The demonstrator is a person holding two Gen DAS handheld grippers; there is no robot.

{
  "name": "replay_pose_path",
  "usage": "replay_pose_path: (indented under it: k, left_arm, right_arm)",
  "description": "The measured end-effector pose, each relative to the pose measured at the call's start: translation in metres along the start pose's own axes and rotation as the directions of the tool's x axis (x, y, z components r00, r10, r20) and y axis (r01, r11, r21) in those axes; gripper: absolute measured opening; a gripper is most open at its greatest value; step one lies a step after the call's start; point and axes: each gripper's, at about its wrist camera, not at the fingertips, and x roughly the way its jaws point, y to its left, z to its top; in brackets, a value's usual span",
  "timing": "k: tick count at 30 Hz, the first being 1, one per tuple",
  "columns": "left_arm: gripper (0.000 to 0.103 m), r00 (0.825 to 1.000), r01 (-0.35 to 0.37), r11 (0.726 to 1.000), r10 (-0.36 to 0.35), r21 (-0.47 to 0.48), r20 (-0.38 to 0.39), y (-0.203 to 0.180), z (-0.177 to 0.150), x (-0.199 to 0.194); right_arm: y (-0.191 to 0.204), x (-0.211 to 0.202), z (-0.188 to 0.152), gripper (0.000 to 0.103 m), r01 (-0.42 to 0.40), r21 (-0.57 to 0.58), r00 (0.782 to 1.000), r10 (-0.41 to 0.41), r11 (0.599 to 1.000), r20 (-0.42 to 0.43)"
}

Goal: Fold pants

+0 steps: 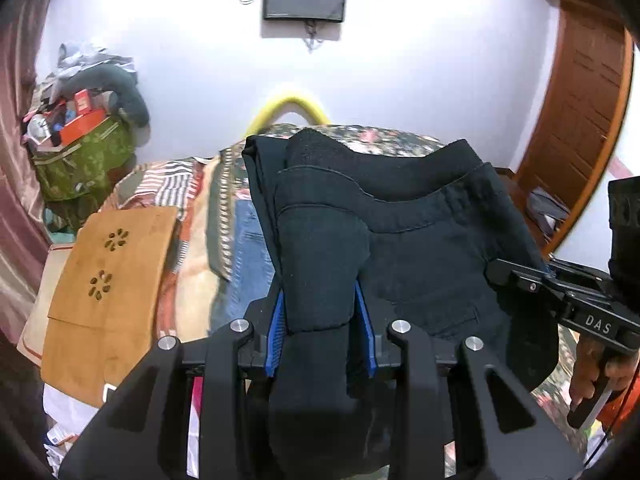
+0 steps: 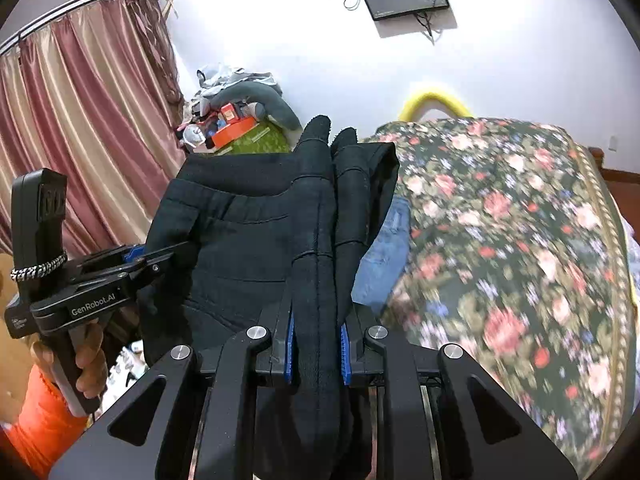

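Black pants [image 1: 420, 240] hang stretched between both grippers, lifted above a bed. My left gripper [image 1: 320, 312] is shut on a thick bunched fold of the pants between its blue pads. My right gripper [image 2: 316, 336] is shut on another bunched fold of the same pants [image 2: 248, 240]. Each gripper shows in the other's view: the right one [image 1: 520, 280] at the pants' right edge, the left one [image 2: 160, 260] at their left edge. The waistband and a back pocket face the left wrist camera.
A floral bedspread [image 2: 500, 240] covers the bed below. Blue jeans [image 2: 384, 256] lie under the black pants. A tan cloth [image 1: 108, 272] lies at the left. A cluttered green bag [image 1: 80, 160] stands near pink curtains [image 2: 80, 120]. A wooden door [image 1: 580, 120] is at the right.
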Motion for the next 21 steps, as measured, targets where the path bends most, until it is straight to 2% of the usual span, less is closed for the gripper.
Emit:
replay_pose_path:
  k: [5, 10, 18, 21]
  left_arm:
    - [0.032, 0.999, -0.038, 0.999, 0.037, -0.039, -0.034, 0.037, 0.01, 0.043]
    - [0.032, 0.994, -0.067, 0.994, 0.058, -0.091, -0.093, 0.068, 0.004, 0.099]
    - [0.032, 0.976, -0.11, 0.988, 0.086, -0.112, -0.2, 0.101, -0.015, 0.189]
    - [0.032, 0.969, -0.109, 0.985, 0.076, -0.134, -0.235, 0.109, -0.022, 0.218]
  right_arm:
    - [0.004, 0.048, 0.015, 0.015, 0.003, 0.006, 1.0, -0.002, 1.0, -0.028]
    - [0.0, 0.102, 0.019, 0.015, 0.014, 0.017, 0.996, -0.013, 1.0, -0.089]
    - [-0.016, 0.18, 0.007, 0.015, 0.051, 0.042, 0.98, -0.042, 0.998, -0.192]
    - [-0.023, 0.202, -0.001, 0.015, 0.076, 0.043, 0.97, -0.064, 0.996, -0.233]
